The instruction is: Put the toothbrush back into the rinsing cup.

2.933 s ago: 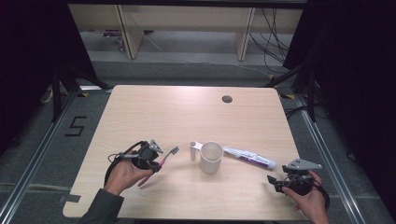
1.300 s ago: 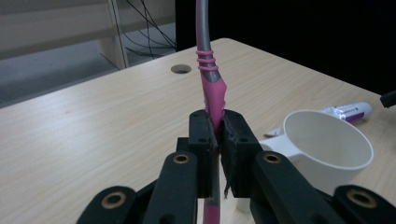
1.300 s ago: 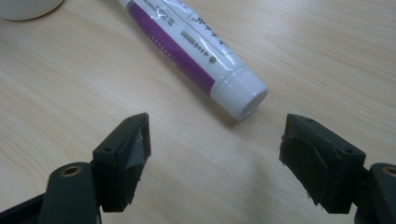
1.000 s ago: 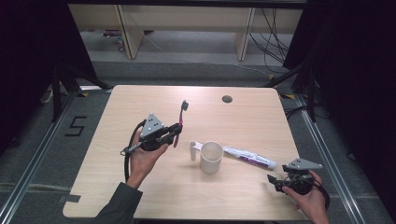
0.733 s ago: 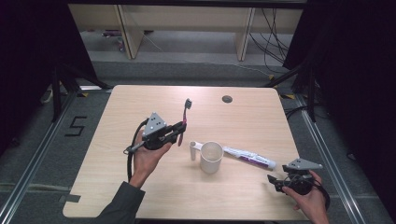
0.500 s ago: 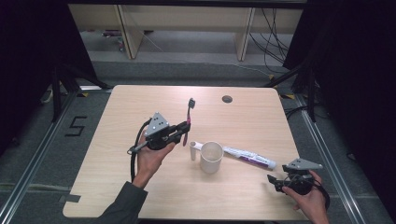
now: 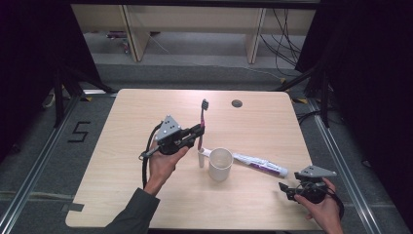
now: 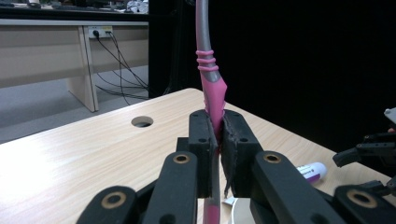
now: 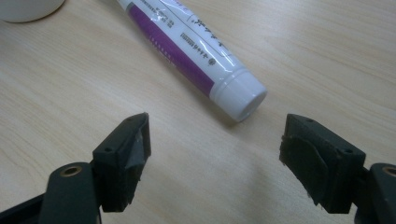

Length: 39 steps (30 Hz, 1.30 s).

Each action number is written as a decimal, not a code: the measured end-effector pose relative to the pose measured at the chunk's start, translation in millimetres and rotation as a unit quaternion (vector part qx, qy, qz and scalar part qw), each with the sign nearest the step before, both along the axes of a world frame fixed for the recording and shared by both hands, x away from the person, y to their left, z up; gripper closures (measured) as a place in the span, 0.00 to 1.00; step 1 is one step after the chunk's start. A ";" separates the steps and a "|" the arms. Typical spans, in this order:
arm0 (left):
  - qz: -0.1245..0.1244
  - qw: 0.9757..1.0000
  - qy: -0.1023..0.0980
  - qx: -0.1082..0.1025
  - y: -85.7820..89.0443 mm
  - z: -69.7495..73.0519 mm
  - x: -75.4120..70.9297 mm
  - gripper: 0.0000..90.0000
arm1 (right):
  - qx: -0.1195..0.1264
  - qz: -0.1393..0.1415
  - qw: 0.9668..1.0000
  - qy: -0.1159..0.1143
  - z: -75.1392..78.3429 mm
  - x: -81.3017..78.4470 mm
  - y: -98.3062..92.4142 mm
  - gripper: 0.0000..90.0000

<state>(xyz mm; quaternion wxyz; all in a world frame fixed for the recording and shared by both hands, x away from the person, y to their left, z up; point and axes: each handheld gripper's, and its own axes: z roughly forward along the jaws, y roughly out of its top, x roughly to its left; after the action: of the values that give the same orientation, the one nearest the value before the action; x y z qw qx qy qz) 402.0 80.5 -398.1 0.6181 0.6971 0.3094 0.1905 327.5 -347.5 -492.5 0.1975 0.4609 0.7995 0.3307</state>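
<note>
At frame centre, left gripper (image 7: 198, 132) clamps toothbrush (image 7: 202, 122) upright, handle down, just above cup (image 7: 220, 164), apparently for insertion. Right gripper (image 9: 215, 158), lower right, gapes wide, empty, near toothpaste (image 9: 187, 51) cap.

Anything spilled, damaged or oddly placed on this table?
Nothing stands out. The mug stands upright, the capped toothpaste tube lies flat beside it with no spill, and the toothbrush is held upright in the left hand-held gripper.

Light wood table (image 7: 122, 195), dark surroundings.
Round cable hole (image 7: 236, 103) near table's far edge; floor marking "5" (image 7: 79, 131) at left; shelving legs (image 7: 131, 34) and cables (image 7: 285, 44) behind.
</note>
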 end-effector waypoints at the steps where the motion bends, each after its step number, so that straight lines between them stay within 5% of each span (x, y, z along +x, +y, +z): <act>1: -0.001 1.000 0.001 0.001 -1.6 -0.6 0.7 0.92 | -0.007 0.006 1.000 -0.003 0.4 0.6 -1.2 0.28; 16: -0.004 1.000 0.014 0.012 -4.2 -19.0 9.0 0.92 | -0.010 0.012 1.000 -0.012 -0.2 2.1 -2.2 0.28; 18: -0.004 1.000 0.017 0.015 -3.5 -23.3 9.6 0.92 | 0.001 0.002 1.000 0.002 0.3 -0.2 0.2 0.28; 29: -0.009 0.999 0.034 0.013 -2.4 -36.3 7.7 0.92 | 0.001 0.002 1.000 0.002 0.3 -0.1 0.1 0.28; 39: -0.014 0.998 0.045 0.032 0.0 -50.3 3.1 0.91 | 0.004 0.015 1.000 -0.001 -0.7 1.3 0.1 0.28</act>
<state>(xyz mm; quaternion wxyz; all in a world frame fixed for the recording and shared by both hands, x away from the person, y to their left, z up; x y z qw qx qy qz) 405.1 80.5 -448.4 0.5834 0.7287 0.3208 0.1605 328.7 -347.4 -493.3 0.1918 0.4495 0.8047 0.3371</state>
